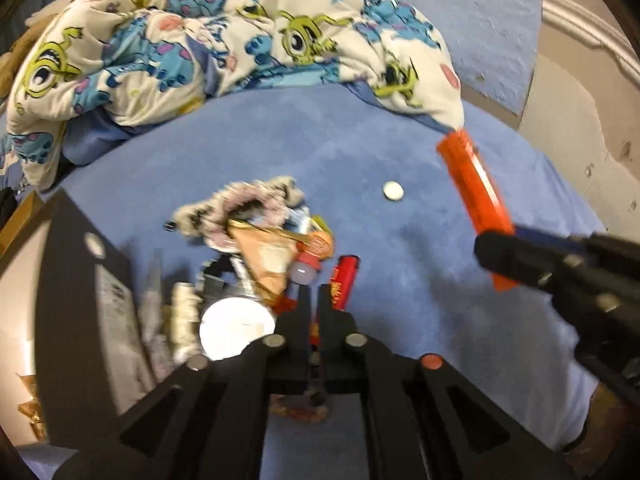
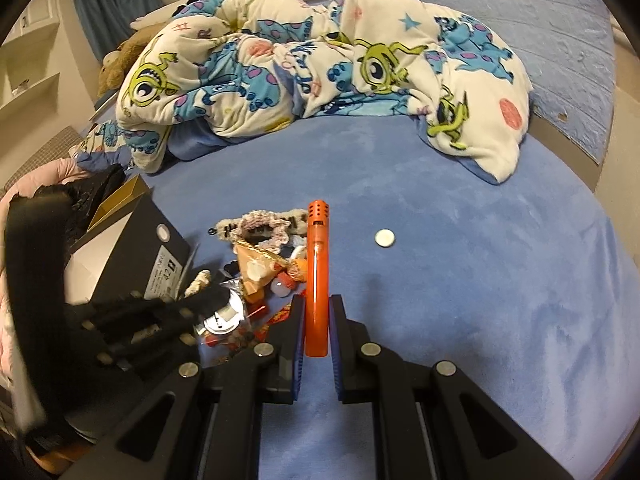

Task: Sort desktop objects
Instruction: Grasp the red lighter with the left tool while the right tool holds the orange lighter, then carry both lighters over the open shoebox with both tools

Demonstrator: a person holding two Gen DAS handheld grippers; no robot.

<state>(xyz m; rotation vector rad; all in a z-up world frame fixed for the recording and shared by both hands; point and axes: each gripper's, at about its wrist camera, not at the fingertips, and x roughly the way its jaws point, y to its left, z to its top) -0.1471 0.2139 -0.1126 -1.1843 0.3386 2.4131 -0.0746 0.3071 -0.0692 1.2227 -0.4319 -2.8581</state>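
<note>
While my right gripper (image 2: pixel 318 320) pinches the orange tube (image 2: pixel 317 276) above the blue bed cover (image 2: pixel 460 280), my left gripper (image 1: pixel 314 300) is pressed almost together on a red wrapper (image 1: pixel 344 280) at the clutter pile (image 1: pixel 260 248), left of the tube.

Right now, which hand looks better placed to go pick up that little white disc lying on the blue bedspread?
Probably the left. The right gripper is shut on the orange lighter, so it's busy. The left gripper is closed but seems to hold nothing, hovering over the clutter, with the white disc ahead.
</note>
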